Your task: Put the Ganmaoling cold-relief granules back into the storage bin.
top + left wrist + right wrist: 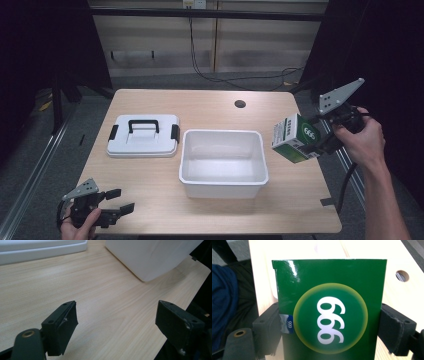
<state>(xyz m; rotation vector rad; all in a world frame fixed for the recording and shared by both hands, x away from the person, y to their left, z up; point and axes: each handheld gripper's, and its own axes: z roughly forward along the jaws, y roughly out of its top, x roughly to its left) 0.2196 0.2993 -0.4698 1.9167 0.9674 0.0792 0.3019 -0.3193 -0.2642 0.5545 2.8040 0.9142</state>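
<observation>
Clearly green-and-white box, "999" roundel, between right claw jaws

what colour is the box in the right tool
Green, with white numerals in a yellow-ringed circle; the box shows best in the right gripper view.

Left hand: low at the worktop's near left corner, wrapped around its tool's grip.
Left hand-held gripper: just above the worktop at that corner, jaws spread wide with nothing between them, pointing right along the near edge; grey plate on top.
Right forearm: comes up from the bottom beyond the worktop's right edge.
Right hand: raised off the right edge, fist around the grip.
Right hand-held gripper: lifted, tilted, jaws pressed on both sides of a green box.
</observation>
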